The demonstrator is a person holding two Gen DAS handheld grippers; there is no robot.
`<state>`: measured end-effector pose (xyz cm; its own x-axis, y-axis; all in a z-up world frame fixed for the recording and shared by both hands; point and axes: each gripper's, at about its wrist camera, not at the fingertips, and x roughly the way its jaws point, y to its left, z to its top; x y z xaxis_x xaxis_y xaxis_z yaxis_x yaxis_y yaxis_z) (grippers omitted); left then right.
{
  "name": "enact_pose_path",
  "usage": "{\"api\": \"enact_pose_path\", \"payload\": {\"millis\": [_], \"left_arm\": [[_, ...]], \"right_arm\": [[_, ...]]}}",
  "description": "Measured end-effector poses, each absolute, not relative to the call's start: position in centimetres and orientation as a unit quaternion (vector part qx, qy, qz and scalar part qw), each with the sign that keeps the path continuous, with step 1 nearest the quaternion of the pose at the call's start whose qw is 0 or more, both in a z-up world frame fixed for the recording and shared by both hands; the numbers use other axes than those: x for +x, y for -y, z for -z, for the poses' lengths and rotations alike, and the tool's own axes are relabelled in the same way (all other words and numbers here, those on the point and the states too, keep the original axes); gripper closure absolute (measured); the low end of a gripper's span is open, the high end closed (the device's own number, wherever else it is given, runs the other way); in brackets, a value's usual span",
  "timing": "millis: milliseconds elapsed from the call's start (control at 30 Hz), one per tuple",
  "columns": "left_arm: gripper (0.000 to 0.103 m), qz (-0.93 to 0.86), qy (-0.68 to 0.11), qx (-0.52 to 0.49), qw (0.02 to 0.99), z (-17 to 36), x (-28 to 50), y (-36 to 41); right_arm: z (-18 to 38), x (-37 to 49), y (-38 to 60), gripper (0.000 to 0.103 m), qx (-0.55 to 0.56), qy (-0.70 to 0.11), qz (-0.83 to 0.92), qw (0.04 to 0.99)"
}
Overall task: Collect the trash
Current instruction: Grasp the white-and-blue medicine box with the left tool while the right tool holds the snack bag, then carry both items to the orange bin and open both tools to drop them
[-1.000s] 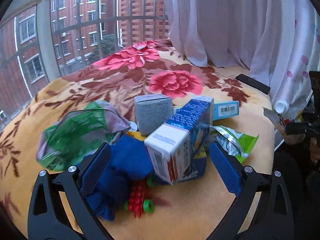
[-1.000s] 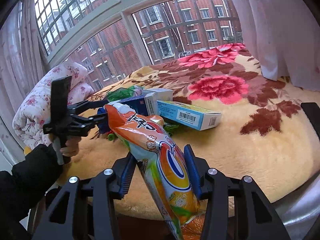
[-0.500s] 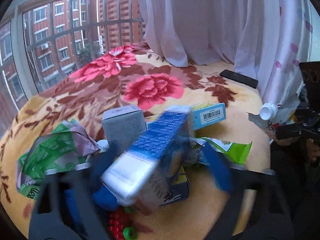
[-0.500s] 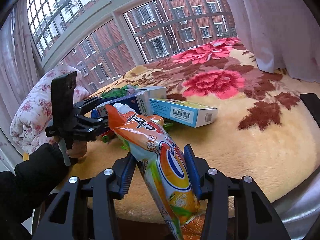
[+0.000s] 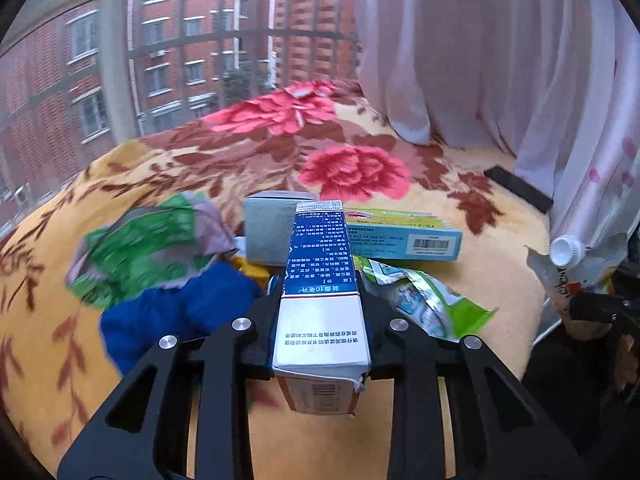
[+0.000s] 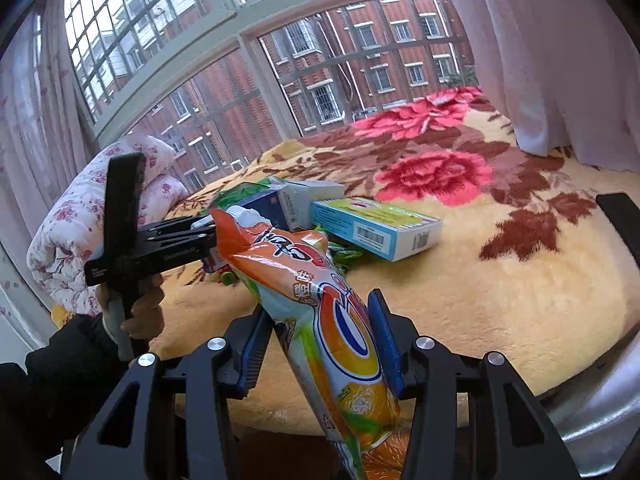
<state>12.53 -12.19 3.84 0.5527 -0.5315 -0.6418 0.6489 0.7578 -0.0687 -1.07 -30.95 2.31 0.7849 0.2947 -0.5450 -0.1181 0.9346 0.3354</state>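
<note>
My left gripper (image 5: 322,312) is shut on a blue-and-white carton (image 5: 320,304) and holds it lengthwise above the trash pile on the floral blanket (image 5: 352,172). It also shows in the right wrist view (image 6: 208,236), still holding the carton (image 6: 264,206). My right gripper (image 6: 320,344) is shut on an orange drink pouch (image 6: 320,312) with a white cap, held over the bed's near edge. That pouch shows at the right in the left wrist view (image 5: 568,264).
On the blanket lie a grey box (image 5: 268,232), a light-blue box (image 5: 404,236), a green wrapper (image 5: 148,248), a crumpled green-silver bag (image 5: 420,300) and blue cloth (image 5: 180,312). A black phone (image 5: 520,188) lies by the curtain. A rolled quilt (image 6: 88,216) sits left.
My left gripper has closed on the blue-and-white carton, which now sits straight between the fingers and is lifted off the pile. My right gripper still holds the pouch and has barely moved.
</note>
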Motion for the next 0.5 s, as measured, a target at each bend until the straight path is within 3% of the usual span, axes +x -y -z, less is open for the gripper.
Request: {"api": "enact_pose_path", "payload": {"millis": [500], "left_arm": [[0.075, 0.276, -0.308, 0.071, 0.908, -6.1, -0.7, 6.3]], "right_arm": [[-2.6, -4.0, 27.1, 0.055, 0.112, -0.324, -0.173, 0.923]]}}
